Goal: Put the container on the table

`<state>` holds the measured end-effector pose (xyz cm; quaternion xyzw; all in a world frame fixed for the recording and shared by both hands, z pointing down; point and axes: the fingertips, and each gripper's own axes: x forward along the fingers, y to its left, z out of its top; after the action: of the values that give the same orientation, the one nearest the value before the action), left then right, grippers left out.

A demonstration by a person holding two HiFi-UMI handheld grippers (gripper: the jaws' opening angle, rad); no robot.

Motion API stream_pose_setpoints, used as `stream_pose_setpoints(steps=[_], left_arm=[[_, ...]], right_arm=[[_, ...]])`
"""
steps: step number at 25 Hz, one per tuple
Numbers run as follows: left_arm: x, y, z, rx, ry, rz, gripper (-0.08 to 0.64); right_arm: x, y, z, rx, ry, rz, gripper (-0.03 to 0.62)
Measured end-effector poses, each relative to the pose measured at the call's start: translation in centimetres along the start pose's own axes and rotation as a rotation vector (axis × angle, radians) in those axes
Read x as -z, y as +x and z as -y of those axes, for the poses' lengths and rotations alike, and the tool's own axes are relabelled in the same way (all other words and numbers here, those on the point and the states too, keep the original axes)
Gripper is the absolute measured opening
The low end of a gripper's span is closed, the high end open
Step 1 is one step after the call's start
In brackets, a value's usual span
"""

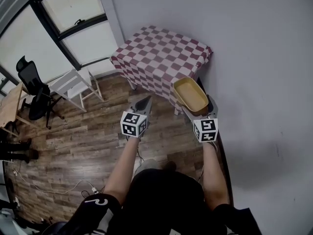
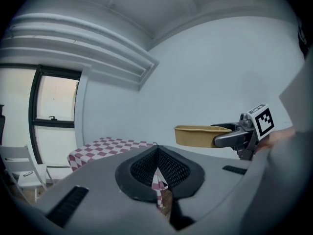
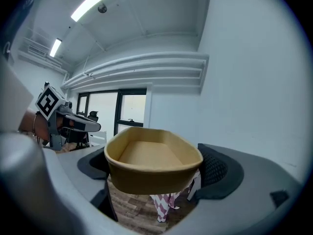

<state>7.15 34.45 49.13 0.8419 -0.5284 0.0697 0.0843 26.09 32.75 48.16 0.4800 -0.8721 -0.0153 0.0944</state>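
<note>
A tan oval container (image 1: 190, 93), empty, hangs in the air just short of the table's near edge, with my right gripper (image 1: 194, 105) shut on it, one jaw on each long side. In the right gripper view the container (image 3: 151, 163) fills the space between the two dark pads. The table (image 1: 161, 53), draped in a red and white checked cloth, stands ahead against the grey wall. My left gripper (image 1: 145, 102) is held beside the right one, to its left, with jaws shut and nothing in them. From the left gripper view the container (image 2: 199, 135) shows level, off to the right.
A white folding chair (image 1: 76, 84) stands left of the table on the wood floor. A black office chair (image 1: 32, 84) and a wooden desk (image 1: 10, 106) are at far left by the windows. The grey wall runs close along the right. Cables lie on the floor.
</note>
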Motion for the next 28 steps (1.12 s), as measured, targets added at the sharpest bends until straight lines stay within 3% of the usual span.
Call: stream_pose_setpoints(steps=[15, 28], left_arm=[[0.2, 10.1, -4.6, 0.031, -0.010, -0.029, 0.025], [-3.5, 22.2, -17.5, 0.075, -0.025, -0.033, 0.025]], right_arm=[[2.5, 8.8, 4.3, 0.002, 0.022, -0.056, 0.544], [-0.6, 26.2, 8.1, 0.033, 0.012, -0.077, 0.543]])
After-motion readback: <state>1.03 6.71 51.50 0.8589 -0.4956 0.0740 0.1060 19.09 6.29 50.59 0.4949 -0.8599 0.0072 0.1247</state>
